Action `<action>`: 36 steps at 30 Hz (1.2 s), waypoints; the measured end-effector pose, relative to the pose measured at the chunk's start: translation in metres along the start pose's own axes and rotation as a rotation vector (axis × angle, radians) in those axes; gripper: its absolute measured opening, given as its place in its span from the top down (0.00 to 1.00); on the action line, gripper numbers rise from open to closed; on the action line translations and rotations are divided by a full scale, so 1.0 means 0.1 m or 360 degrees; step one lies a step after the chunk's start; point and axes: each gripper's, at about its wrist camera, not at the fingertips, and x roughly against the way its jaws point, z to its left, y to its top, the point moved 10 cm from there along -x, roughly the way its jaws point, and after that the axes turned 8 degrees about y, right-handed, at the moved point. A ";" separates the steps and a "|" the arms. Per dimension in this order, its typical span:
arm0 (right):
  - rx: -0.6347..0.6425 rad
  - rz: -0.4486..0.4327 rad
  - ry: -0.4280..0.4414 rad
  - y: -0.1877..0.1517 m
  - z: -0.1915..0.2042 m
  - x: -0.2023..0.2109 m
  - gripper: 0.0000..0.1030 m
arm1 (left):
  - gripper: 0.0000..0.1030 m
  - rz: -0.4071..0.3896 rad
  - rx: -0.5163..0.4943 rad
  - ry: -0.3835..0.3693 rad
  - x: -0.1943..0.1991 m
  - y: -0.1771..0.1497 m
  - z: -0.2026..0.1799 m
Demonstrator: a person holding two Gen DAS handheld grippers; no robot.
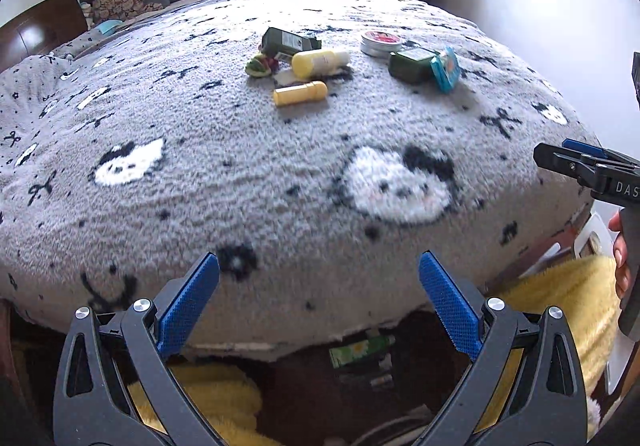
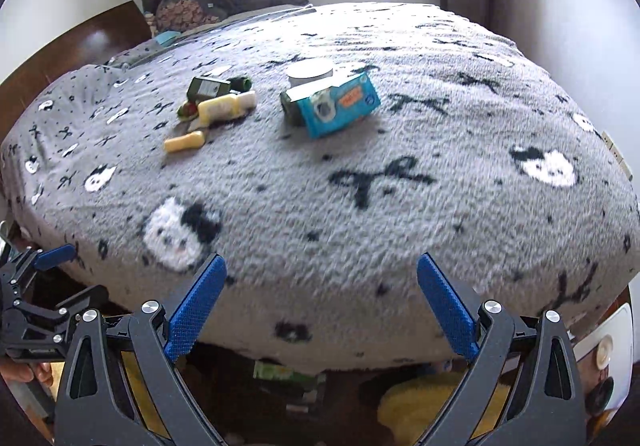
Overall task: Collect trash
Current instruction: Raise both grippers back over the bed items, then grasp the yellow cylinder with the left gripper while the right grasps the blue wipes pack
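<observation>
A: How do the two tools stand?

B: The left tool (image 1: 319, 298) at the bottom of its own view has its blue pads spread wide with nothing between them. The right tool (image 2: 321, 300) is just as wide and also empty.

A: Where is the trash?

B: On the bed's grey blanket (image 1: 240, 182), in the upper middle of both views, well apart from both tools. In the left view a dark green carton (image 1: 289, 40) lies behind a yellow bottle (image 1: 319, 62), with a smaller yellow tube (image 1: 300, 92) in front and a crumpled green wrapper (image 1: 261, 65) at their left.

A: And to the right of those?

B: A round tin (image 1: 380, 43), a dark green box (image 1: 412, 64) and a blue packet (image 1: 445, 69) leaning against that box.
</observation>
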 end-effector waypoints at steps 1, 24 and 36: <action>-0.0004 -0.0002 -0.0008 0.07 -0.02 -0.05 0.06 | 0.08 -0.0005 0.0007 0.0001 -0.04 0.07 0.01; 0.0069 -0.0043 -0.0112 0.97 -0.10 -1.17 0.27 | 0.26 0.0048 0.0144 0.0006 -1.16 1.16 -0.01; 0.0123 0.0001 -0.0177 0.97 -0.22 -1.26 0.48 | 0.49 0.0072 0.0173 -0.0001 -1.36 1.29 0.04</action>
